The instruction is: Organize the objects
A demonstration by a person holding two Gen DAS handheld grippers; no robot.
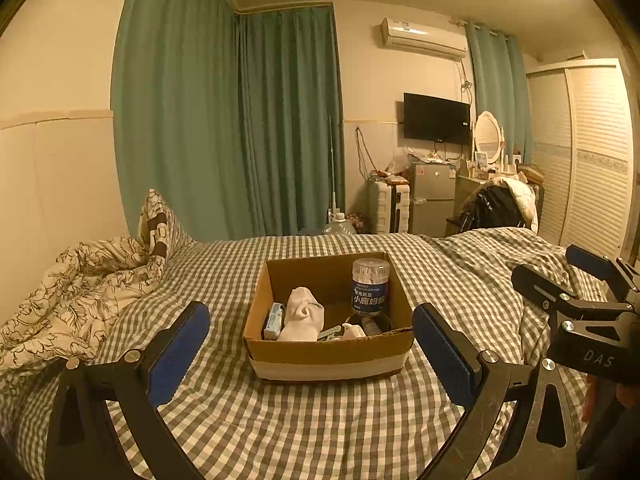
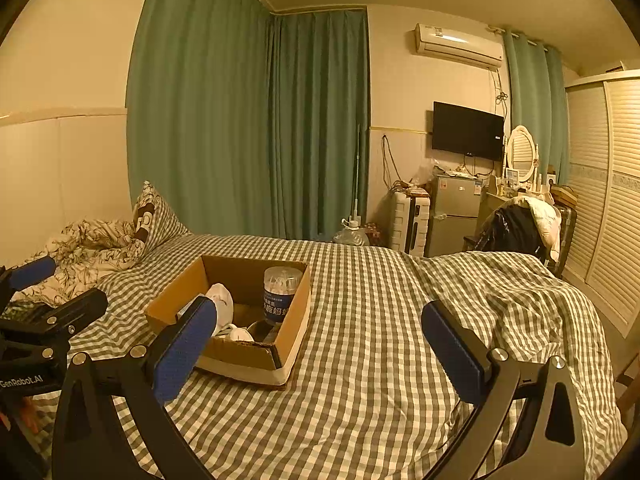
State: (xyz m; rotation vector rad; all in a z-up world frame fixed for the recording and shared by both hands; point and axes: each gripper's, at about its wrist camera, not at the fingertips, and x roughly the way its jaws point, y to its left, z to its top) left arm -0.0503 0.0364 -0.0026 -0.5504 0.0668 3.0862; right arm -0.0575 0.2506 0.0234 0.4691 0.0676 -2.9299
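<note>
An open cardboard box (image 1: 326,350) stands on the checked bed; it also shows in the right wrist view (image 2: 294,320). Inside it are an upright clear jar of cotton swabs with a blue label (image 1: 370,286), a white sock (image 1: 302,314), a small blue-white carton (image 1: 274,320) and a few small items at the front. My left gripper (image 1: 312,328) is open and empty, its blue pads on either side of the box's near end. My right gripper (image 2: 320,328) is open and empty, just right of the box. It also shows at the right edge of the left wrist view (image 1: 560,276).
The grey-white checked bedspread (image 2: 380,360) covers the bed. A crumpled floral quilt (image 1: 80,288) and a pillow (image 1: 160,224) lie at the left. Beyond the bed stand a water jug (image 2: 352,234), a suitcase, a small fridge (image 2: 452,216), a chair with clothes and a wardrobe.
</note>
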